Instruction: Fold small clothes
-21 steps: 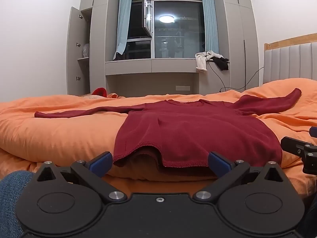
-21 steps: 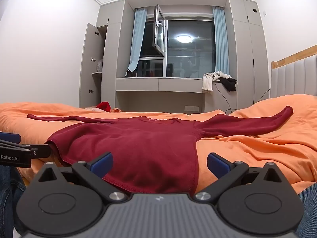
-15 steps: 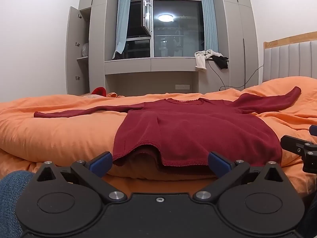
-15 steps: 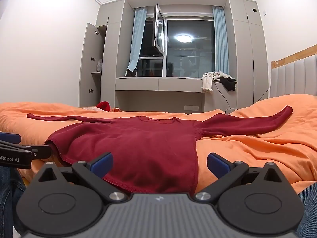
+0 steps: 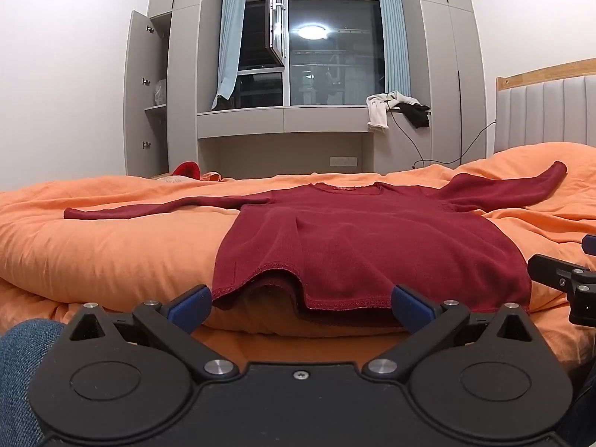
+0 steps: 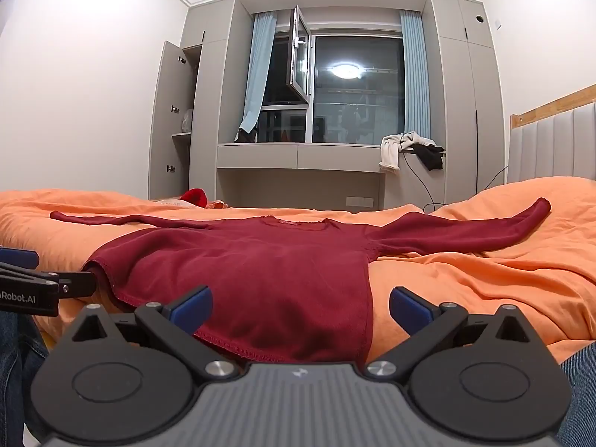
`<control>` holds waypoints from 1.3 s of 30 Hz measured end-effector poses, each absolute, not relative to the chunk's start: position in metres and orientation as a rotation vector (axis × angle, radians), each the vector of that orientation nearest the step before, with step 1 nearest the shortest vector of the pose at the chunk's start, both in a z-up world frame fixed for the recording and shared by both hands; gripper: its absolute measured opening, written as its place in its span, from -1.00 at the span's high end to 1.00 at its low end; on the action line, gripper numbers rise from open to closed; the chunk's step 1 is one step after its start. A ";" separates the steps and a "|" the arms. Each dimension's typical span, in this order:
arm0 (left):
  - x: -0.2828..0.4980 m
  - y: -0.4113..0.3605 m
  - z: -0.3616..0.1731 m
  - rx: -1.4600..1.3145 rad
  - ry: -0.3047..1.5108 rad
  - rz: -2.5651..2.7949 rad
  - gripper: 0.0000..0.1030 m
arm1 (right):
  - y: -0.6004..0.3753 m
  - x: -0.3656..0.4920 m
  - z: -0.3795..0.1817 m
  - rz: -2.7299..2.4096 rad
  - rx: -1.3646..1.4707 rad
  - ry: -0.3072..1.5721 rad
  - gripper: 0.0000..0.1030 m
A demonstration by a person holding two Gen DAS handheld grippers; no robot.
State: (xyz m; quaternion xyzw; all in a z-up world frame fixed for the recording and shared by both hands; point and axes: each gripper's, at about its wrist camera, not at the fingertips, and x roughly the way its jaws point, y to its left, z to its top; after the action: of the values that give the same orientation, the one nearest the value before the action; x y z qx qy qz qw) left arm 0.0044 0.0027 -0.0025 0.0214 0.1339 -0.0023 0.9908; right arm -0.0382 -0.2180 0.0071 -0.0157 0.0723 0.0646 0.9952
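Note:
A dark red long-sleeved sweater [image 5: 357, 238] lies flat on the orange bed, both sleeves spread out sideways, hem toward me. It also shows in the right wrist view [image 6: 260, 272]. My left gripper [image 5: 300, 303] is open and empty, just in front of the hem's left half. My right gripper [image 6: 300, 307] is open and empty, just in front of the hem's right corner. Each gripper shows at the edge of the other's view: the right gripper [image 5: 562, 279], the left gripper [image 6: 33, 287].
The orange duvet [image 5: 93, 246] covers the whole bed. A padded headboard [image 5: 547, 111] stands at the right. A window ledge [image 5: 283, 121] at the back holds white and black clothes [image 5: 395, 110]. A red item [image 5: 186, 168] lies beyond the bed's far edge.

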 end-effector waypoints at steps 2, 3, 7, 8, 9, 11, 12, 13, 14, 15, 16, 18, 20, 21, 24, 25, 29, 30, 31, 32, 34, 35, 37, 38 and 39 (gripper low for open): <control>0.004 0.002 -0.002 0.044 0.270 -0.005 -0.99 | -0.218 -0.038 0.007 0.129 -0.032 0.145 -1.00; 0.004 0.003 -0.002 0.043 0.270 -0.005 -0.99 | -0.218 -0.038 0.007 0.129 -0.032 0.145 -1.00; 0.005 0.003 -0.002 0.044 0.270 -0.005 -0.99 | -0.218 -0.038 0.007 0.129 -0.033 0.146 -1.00; 0.005 0.003 -0.002 0.044 0.271 -0.005 -0.99 | -0.218 -0.038 0.007 0.129 -0.033 0.146 -1.00; 0.005 0.003 -0.002 0.044 0.271 -0.005 -0.99 | -0.218 -0.038 0.007 0.129 -0.033 0.146 -1.00; 0.004 0.002 -0.002 0.044 0.271 -0.005 -0.99 | -0.218 -0.038 0.007 0.129 -0.033 0.146 -1.00; 0.005 0.003 -0.002 0.044 0.271 -0.005 -0.99 | -0.218 -0.038 0.007 0.129 -0.033 0.147 -1.00; 0.005 0.003 -0.002 0.044 0.271 -0.005 -0.99 | -0.218 -0.038 0.007 0.129 -0.033 0.147 -1.00; 0.004 0.002 -0.002 0.045 0.272 -0.006 -0.99 | -0.218 -0.038 0.007 0.129 -0.033 0.147 -1.00; 0.005 0.003 -0.002 0.045 0.272 -0.006 -0.99 | -0.218 -0.038 0.007 0.129 -0.033 0.147 -1.00; 0.004 0.002 -0.002 0.045 0.272 -0.006 -0.99 | -0.218 -0.038 0.007 0.129 -0.033 0.147 -1.00; 0.005 0.003 -0.002 0.045 0.272 -0.006 -0.99 | -0.218 -0.038 0.007 0.129 -0.034 0.147 -1.00; 0.005 0.002 -0.002 0.044 0.273 -0.006 -0.99 | -0.218 -0.039 0.008 0.129 -0.034 0.148 -1.00; 0.005 0.003 -0.002 0.045 0.273 -0.006 -0.99 | -0.218 -0.039 0.008 0.129 -0.034 0.148 -1.00; 0.005 0.003 -0.002 0.045 0.273 -0.006 -0.99 | -0.218 -0.039 0.008 0.129 -0.034 0.148 -1.00; 0.005 0.003 -0.002 0.044 0.273 -0.006 -0.99 | -0.218 -0.039 0.008 0.129 -0.034 0.148 -1.00; 0.005 0.002 -0.002 0.044 0.274 -0.006 -0.99 | -0.218 -0.039 0.008 0.129 -0.035 0.148 -1.00; 0.005 0.003 -0.002 0.044 0.274 -0.006 -0.99 | -0.218 -0.039 0.008 0.129 -0.035 0.148 -1.00; 0.005 0.002 -0.002 0.044 0.274 -0.006 -0.99 | -0.218 -0.039 0.008 0.129 -0.035 0.148 -1.00; 0.005 0.002 -0.002 0.044 0.274 -0.006 -0.99 | -0.218 -0.039 0.008 0.129 -0.035 0.149 -1.00; 0.005 0.003 -0.002 0.044 0.275 -0.006 -0.99 | -0.218 -0.039 0.008 0.129 -0.035 0.148 -1.00; 0.005 0.002 -0.002 0.044 0.275 -0.006 -0.99 | -0.218 -0.039 0.008 0.129 -0.035 0.149 -1.00; 0.005 0.003 -0.002 0.043 0.276 -0.005 -0.99 | -0.218 -0.039 0.008 0.129 -0.035 0.149 -1.00; 0.002 0.001 -0.002 0.040 0.277 -0.002 -0.99 | -0.218 -0.039 0.008 0.129 -0.035 0.149 -1.00; 0.002 0.001 -0.003 0.039 0.276 -0.002 -0.99 | -0.218 -0.039 0.008 0.129 -0.036 0.149 -1.00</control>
State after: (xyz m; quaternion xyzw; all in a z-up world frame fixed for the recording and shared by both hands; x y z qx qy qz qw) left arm 0.0021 0.0014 -0.0027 0.0193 0.1378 -0.0012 0.9903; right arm -0.0386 -0.2181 0.0076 -0.0178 0.0743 0.0642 0.9950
